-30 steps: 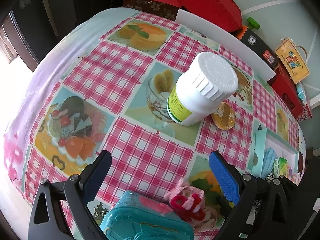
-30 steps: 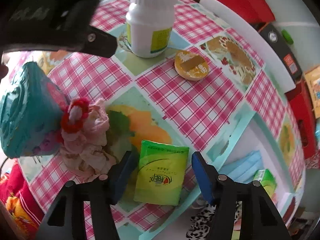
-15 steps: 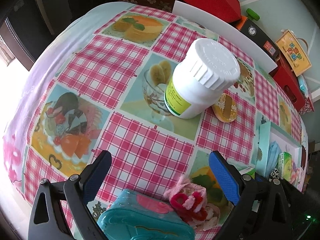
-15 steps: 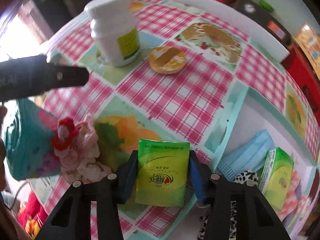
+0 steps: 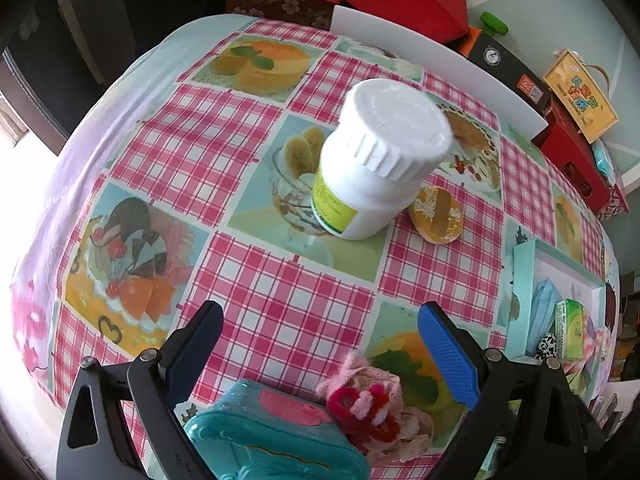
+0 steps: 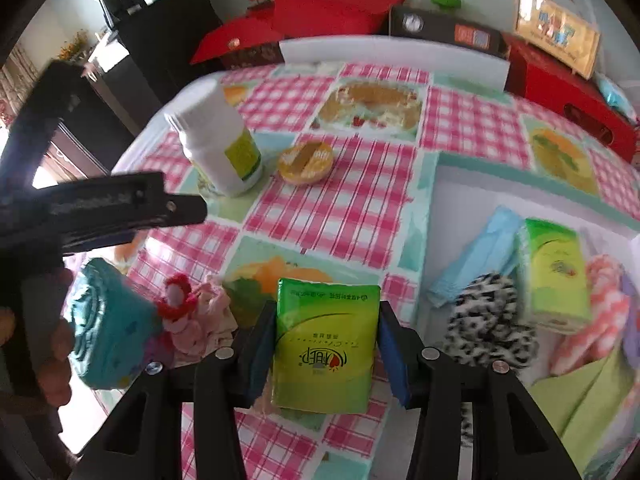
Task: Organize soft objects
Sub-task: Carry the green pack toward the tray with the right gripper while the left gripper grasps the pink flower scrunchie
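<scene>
Tissue packs [image 6: 325, 343]: 2; masks [image 6: 472, 264]: 1.

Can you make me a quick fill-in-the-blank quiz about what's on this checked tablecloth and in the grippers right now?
1. The right gripper is shut on a ____ tissue pack.
2. The white bottle stands with its cap ____.
3. The blue face mask lies in the ____ tray.
4. The left gripper is ____, holding nothing.

Answers: green; on; teal-rimmed; open
</scene>
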Available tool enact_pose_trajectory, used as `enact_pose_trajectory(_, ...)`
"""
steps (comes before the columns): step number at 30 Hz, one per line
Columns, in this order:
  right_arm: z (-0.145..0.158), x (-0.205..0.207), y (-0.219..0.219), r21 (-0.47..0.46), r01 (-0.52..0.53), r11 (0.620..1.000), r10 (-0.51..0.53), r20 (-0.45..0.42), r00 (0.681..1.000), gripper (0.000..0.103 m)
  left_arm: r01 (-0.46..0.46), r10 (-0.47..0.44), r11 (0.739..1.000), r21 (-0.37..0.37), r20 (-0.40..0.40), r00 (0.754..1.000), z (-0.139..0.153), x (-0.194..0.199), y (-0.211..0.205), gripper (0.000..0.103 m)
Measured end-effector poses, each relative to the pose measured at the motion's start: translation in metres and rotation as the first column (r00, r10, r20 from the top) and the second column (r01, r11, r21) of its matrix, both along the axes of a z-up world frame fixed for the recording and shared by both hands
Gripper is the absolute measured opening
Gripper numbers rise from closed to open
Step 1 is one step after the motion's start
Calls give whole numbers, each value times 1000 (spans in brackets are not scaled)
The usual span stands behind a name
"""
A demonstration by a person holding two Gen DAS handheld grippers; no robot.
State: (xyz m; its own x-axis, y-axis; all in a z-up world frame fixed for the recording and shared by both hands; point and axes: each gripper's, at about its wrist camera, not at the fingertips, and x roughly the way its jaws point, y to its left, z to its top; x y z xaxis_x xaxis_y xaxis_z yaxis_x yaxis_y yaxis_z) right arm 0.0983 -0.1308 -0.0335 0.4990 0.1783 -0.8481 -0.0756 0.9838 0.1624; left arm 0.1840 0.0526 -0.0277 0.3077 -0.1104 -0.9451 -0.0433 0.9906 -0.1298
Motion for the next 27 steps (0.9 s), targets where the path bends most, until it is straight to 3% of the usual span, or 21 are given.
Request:
enact_pose_trajectory(6,18,-18,-26,21,86,996,-87,51,995,51,55,-56,998,40,16,998,6,-3,-20,98)
enact_pose_trajectory(10,21,-15,-43,87,121,989,-126,52,991,51,105,-106,992,74,11,994,8,-2,-31,98)
enact_pose_trajectory(14,24,-18,-58,86,183,979,-188,53,981,51,187,-185,971,146,-22,982,10,-4,-50,98)
enact_pose_trajectory(19,27,-24,-68,64,207,976,-211,65,975,51,373,-354,902,217,-122,927,1,-5,-61,98)
enact_pose_trajectory(25,32,-28,-75,79,211,974,-217,74,973,51,483,-435,862,153,-264,861,-14,7,-62,97)
enact_pose_trajectory(27,32,-27,-75,90,207,974,-213,74,974,51,531,-469,831,167,-305,829,-18,9,-67,96)
